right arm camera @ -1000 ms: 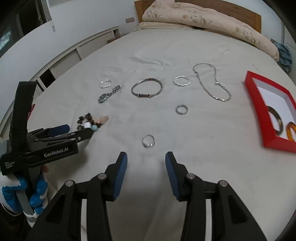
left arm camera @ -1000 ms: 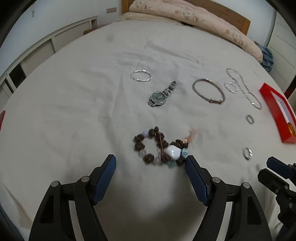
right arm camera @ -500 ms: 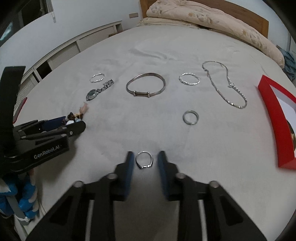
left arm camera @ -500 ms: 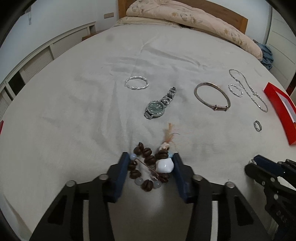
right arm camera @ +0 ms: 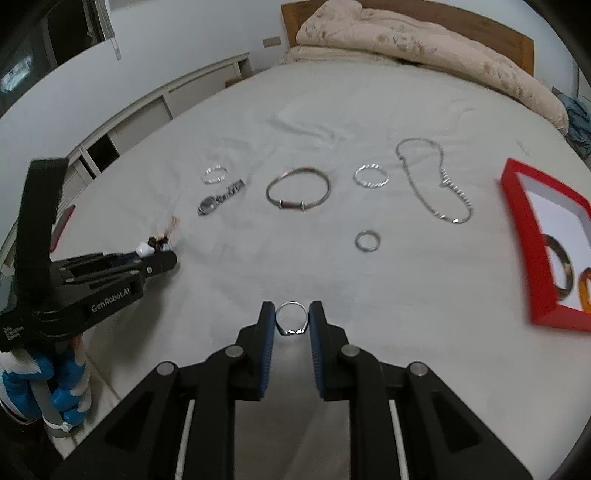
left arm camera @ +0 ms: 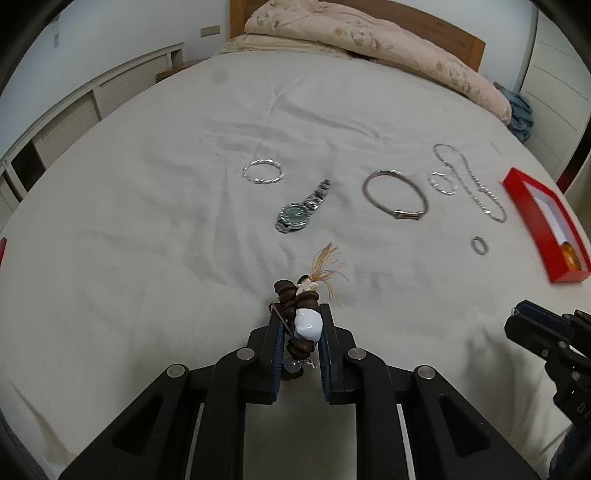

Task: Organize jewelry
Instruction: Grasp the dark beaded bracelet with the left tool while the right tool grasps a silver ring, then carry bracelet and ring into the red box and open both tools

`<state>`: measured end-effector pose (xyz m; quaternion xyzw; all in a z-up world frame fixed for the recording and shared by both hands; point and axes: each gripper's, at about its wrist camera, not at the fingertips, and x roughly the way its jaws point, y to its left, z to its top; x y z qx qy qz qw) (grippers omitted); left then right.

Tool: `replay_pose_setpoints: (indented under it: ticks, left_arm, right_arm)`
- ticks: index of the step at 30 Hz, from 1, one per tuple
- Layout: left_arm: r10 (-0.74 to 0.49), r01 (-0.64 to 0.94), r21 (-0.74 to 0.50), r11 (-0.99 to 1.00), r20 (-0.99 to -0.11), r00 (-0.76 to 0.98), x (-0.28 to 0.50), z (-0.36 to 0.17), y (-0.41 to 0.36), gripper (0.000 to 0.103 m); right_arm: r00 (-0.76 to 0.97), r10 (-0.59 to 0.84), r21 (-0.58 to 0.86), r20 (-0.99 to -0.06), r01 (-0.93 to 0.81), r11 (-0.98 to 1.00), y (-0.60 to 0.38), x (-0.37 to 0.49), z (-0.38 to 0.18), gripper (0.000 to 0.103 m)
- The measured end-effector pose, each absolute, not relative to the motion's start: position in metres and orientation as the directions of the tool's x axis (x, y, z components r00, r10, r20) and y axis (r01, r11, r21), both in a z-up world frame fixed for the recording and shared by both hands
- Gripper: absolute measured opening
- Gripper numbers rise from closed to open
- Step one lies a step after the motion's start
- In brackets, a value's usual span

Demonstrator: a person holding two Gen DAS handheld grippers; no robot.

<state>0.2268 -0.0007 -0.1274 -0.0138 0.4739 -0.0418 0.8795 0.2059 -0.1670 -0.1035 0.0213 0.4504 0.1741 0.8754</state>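
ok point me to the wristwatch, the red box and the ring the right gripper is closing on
wristwatch [left arm camera: 294, 215], left wrist view, on its green dial
red box [right arm camera: 517, 225], right wrist view, on its near left wall
ring [right arm camera: 291, 318], right wrist view, on its band

My 2 wrist fisheyes, low and close over the white bedsheet [left arm camera: 147, 258]

Both face the wooden headboard [right arm camera: 480, 29]. I see the round green-faced steel wristwatch [left arm camera: 295, 215] [right arm camera: 208, 204] and open red cardboard box [left arm camera: 546, 225] [right arm camera: 517, 236] in both; the right view catches my left black two-finger gripper [right arm camera: 162, 260].

White bed [right arm camera: 332, 110] bearing watch [right arm camera: 218, 197], bangles [right arm camera: 297, 188], chain [right arm camera: 432, 177], ring [right arm camera: 367, 240]; far right, red box [right arm camera: 517, 236], possibly overhanging.
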Motion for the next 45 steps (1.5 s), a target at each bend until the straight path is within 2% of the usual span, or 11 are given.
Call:
replay_pose_setpoints:
  ticks: [7, 13, 22, 27, 36, 45]
  left_arm:
    - [-0.130, 0.106, -0.084, 0.991, -0.810, 0.572, 0.211, -0.096, -0.026, 0.016]
    - [-0.208, 0.197, -0.114, 0.974, -0.797, 0.567, 0.211, -0.074, -0.078, 0.016]
    - [-0.340, 0.371, -0.146, 0.917, -0.771, 0.539, 0.242, -0.049, -0.193, 0.016]
    - [-0.410, 0.455, -0.166, 0.875, -0.755, 0.512, 0.282, -0.039, -0.268, 0.016]
    - [-0.394, 0.529, -0.116, 0.841, -0.801, 0.450, 0.357, -0.076, -0.369, 0.016]
    - [-0.331, 0.560, -0.065, 0.826, -0.859, 0.389, 0.382, -0.123, -0.393, 0.016]
  right_arm:
    - [0.593, 0.311, 0.202, -0.742, -0.244, 0.948, -0.200, 0.176, -0.069, 0.017]
    - [0.643, 0.253, 0.197, -0.722, -0.159, 0.967, -0.255, 0.155, -0.048, 0.017]
    - [0.694, 0.129, 0.149, -0.708, -0.031, 0.988, -0.360, 0.170, -0.034, 0.017]
    - [0.700, 0.073, 0.120, -0.711, 0.018, 0.993, -0.418, 0.211, -0.036, 0.017]
    - [0.613, 0.083, 0.128, -0.786, 0.029, 0.991, -0.487, 0.301, -0.085, 0.017]
    - [0.507, 0.061, 0.059, -0.860, -0.020, 0.998, -0.505, 0.335, -0.126, 0.018]
